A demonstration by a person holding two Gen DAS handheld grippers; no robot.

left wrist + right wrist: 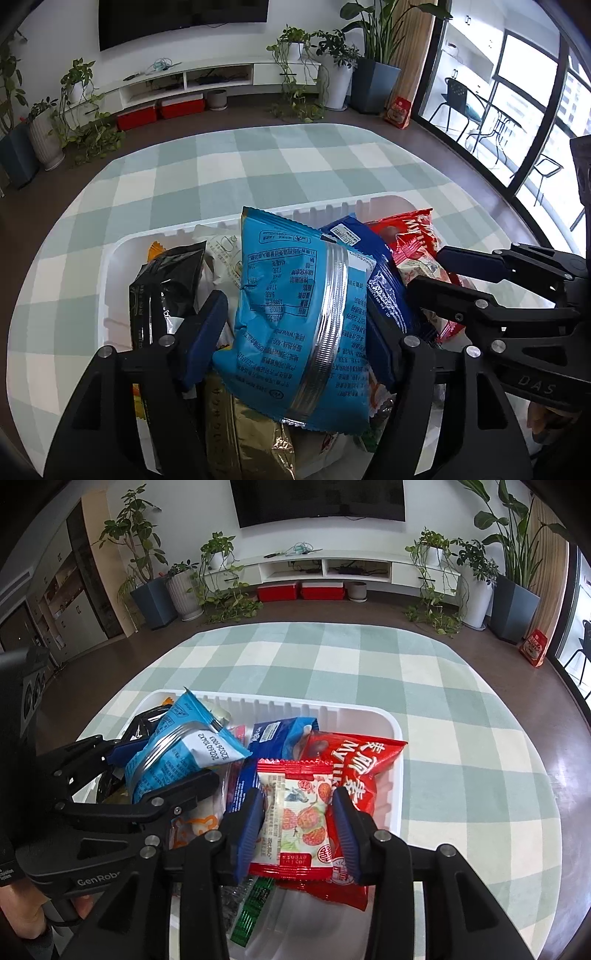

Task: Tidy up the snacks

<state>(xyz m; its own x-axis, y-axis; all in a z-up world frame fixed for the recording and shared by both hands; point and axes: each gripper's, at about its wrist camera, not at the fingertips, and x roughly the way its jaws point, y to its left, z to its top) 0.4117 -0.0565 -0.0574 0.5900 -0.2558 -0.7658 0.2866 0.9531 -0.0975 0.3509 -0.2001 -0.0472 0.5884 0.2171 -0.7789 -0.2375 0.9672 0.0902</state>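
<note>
- Right gripper [298,808]: its jaws bracket the small strawberry-print packet [300,818], pads just beside its edges. I cannot tell whether they press. The packet lies on the red bag [354,771], so a loose lift could drop it or drag the bag.
- Left gripper [291,325]: its jaws stand fairly wide around the puffy light-blue bag [295,314], with a gap showing on the left side. It could tip off the heap.
- Both tools work near each other over the crowded white tray [395,775] and could collide.
- The tray sits on the checked desk [369,664]; a spill lands there.
</note>
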